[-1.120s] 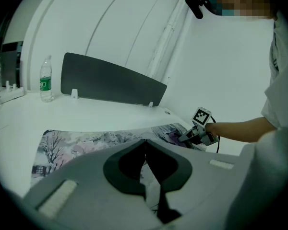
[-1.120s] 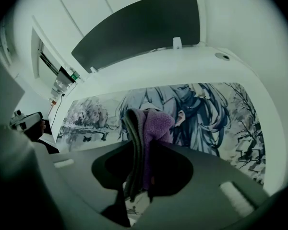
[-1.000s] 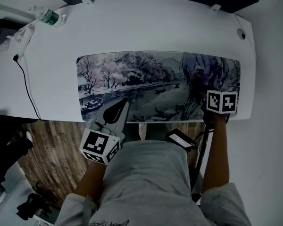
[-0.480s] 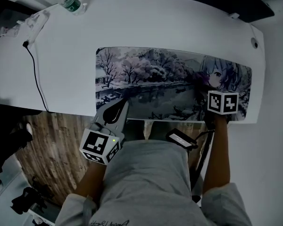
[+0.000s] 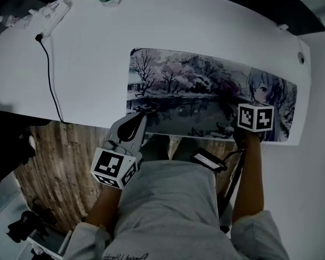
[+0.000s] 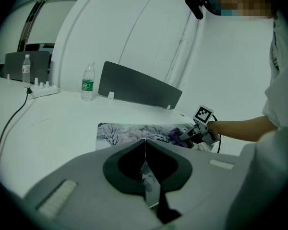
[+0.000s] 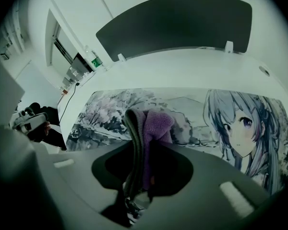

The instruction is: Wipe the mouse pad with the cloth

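White desk (image 5: 206,31), long printed pad (image 5: 195,96), fuzzy cloth (image 7: 156,126)

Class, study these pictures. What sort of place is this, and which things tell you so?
Most likely an office or lab workstation: a long white desk with a dark divider along its back edge, a power strip with a cable, and a printed mouse pad laid on top.

No legible text; bottle label (image 6: 88,85) too small to read.
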`<action>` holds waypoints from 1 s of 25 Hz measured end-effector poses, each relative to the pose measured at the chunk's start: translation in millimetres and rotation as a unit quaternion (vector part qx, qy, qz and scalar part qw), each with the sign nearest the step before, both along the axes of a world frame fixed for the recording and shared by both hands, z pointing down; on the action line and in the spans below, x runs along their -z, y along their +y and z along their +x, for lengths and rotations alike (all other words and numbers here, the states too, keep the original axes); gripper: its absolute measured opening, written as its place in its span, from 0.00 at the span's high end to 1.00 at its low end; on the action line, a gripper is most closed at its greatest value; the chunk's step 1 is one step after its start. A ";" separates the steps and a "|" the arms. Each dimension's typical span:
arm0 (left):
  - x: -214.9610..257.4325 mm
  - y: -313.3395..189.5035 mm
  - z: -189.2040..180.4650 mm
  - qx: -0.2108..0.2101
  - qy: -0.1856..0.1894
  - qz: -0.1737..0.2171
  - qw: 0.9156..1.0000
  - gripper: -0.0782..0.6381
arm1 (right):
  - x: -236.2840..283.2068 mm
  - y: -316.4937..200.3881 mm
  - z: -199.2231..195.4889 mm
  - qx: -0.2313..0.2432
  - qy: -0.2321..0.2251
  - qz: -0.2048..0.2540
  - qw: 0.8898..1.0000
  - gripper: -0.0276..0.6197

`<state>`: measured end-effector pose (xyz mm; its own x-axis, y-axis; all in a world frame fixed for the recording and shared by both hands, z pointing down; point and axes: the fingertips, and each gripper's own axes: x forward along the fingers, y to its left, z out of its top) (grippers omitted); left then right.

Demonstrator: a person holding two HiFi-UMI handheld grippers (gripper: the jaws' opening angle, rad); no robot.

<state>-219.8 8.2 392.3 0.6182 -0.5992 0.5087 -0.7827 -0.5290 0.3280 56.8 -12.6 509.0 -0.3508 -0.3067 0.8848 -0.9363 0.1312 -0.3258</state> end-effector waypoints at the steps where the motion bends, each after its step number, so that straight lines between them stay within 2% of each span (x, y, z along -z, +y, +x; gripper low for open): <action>1: -0.8 0.3 -5.5 0.002 0.000 0.000 1.000 0.87 | -0.1 -1.1 -7.0 0.003 -0.001 0.001 1.000 0.81; 25: -8.0 17.8 -107.8 0.092 0.005 -0.002 0.996 0.87 | 1.3 -22.7 -167.6 0.114 -0.043 0.004 0.993 0.81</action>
